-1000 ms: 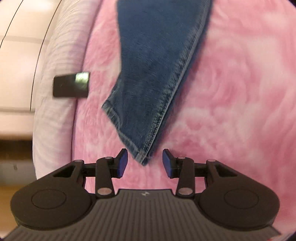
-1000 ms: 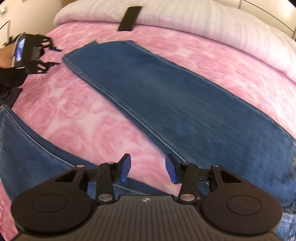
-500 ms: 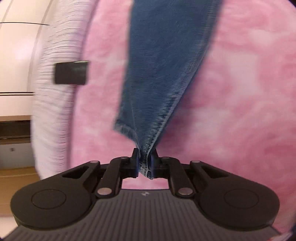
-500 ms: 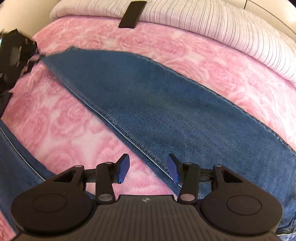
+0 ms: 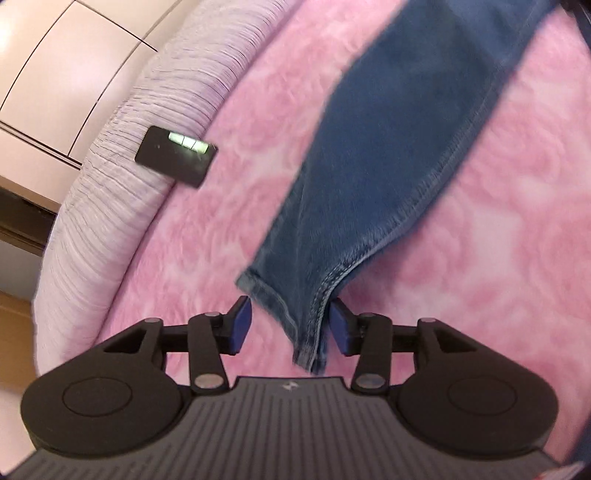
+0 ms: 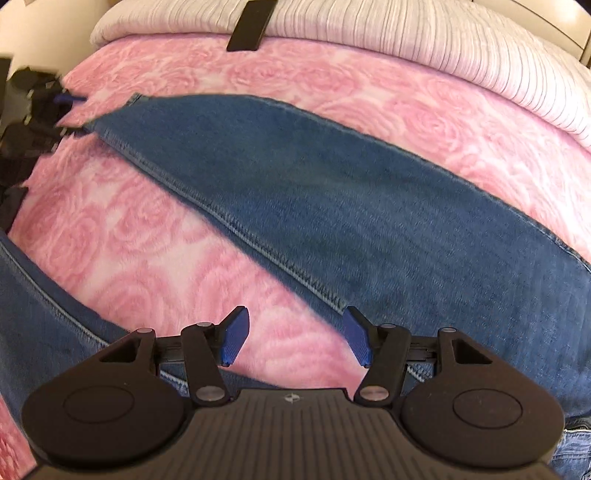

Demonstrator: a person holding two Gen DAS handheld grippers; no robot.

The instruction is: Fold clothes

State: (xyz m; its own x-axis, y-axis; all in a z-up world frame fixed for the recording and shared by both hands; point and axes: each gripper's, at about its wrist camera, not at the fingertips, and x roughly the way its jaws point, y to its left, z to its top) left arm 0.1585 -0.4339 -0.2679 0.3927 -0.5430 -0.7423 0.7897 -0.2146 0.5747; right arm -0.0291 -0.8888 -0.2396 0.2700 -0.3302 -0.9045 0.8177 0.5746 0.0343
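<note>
Blue jeans lie spread on a pink rose-patterned blanket (image 6: 129, 229). One leg (image 6: 332, 192) runs across the right wrist view from upper left to right. The other leg (image 6: 44, 314) shows at the lower left. My left gripper (image 5: 290, 325) is open, and the bunched hem (image 5: 306, 343) of the leg (image 5: 388, 166) sits between its fingers, closer to the right one. My right gripper (image 6: 295, 336) is open low over the blanket between the two legs, its right finger at the leg's stitched seam. The left gripper (image 6: 55, 107) also shows blurred at that leg's far end.
A black phone (image 5: 176, 156) lies at the edge of the white striped bedding (image 5: 110, 184), also seen as the phone (image 6: 252, 26) on the bedding (image 6: 406, 33) at the top. Cream panels (image 5: 55, 74) stand beyond the bed.
The left gripper closed on the leg's hem half a second ago and has now opened, with the hem still between its fingers. The leg's far end shifted left. The right gripper stayed open.
</note>
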